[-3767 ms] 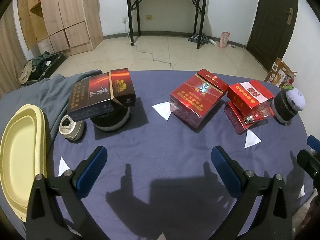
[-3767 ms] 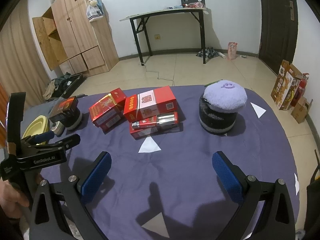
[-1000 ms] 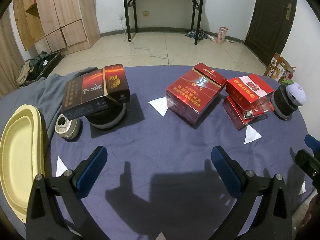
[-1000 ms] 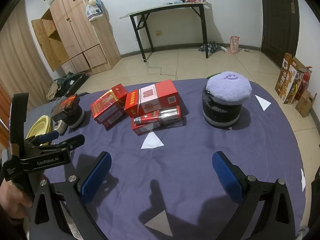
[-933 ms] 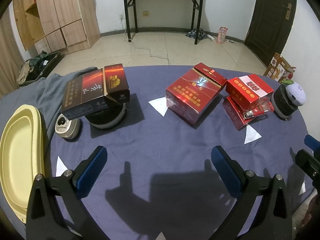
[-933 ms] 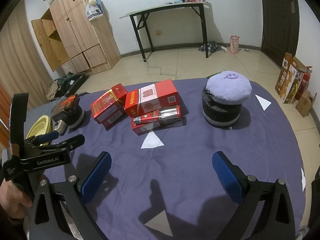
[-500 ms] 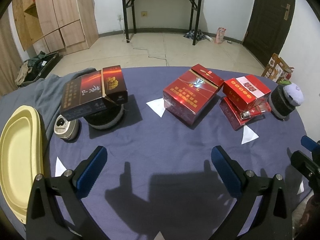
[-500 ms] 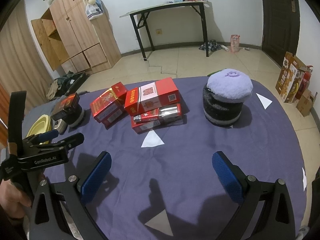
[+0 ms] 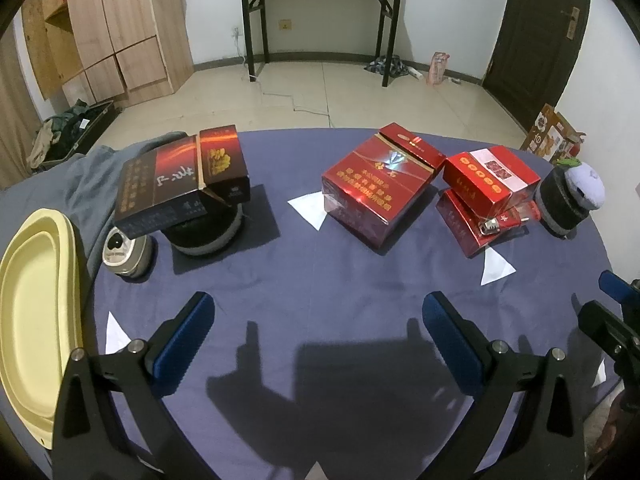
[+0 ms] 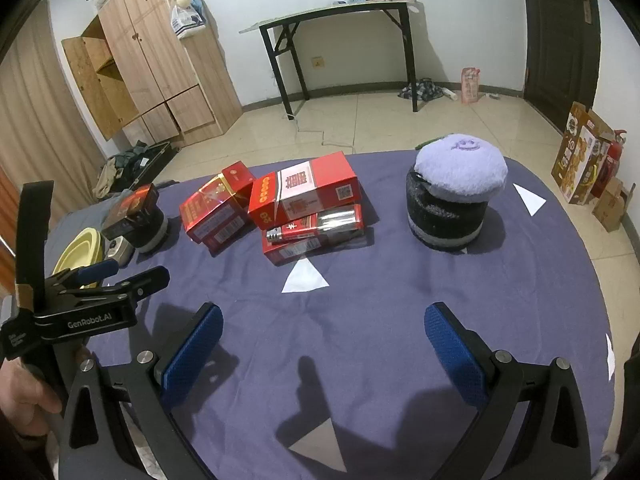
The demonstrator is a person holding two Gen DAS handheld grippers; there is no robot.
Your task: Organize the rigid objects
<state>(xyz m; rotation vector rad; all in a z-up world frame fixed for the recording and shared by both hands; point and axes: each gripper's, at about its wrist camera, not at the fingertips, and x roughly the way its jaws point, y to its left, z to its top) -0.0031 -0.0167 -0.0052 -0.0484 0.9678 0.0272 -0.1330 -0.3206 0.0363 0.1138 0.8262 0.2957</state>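
The left gripper (image 9: 318, 340) and right gripper (image 10: 322, 348) both gape wide, empty. Red boxes (image 10: 302, 190) sit ahead on the table (image 10: 380, 320).

White walls, tiled floor (image 9: 344, 92), wooden wardrobe (image 10: 156, 60), black desk (image 9: 320, 8), dark door (image 9: 532, 28).

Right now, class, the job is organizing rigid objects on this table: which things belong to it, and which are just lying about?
Belong to the job:
dark box
large red box
red-and-white box
flat red box
yellow tray

Lying about:
grey cloth
plush-topped roll
paper triangles
folding table
wardrobe
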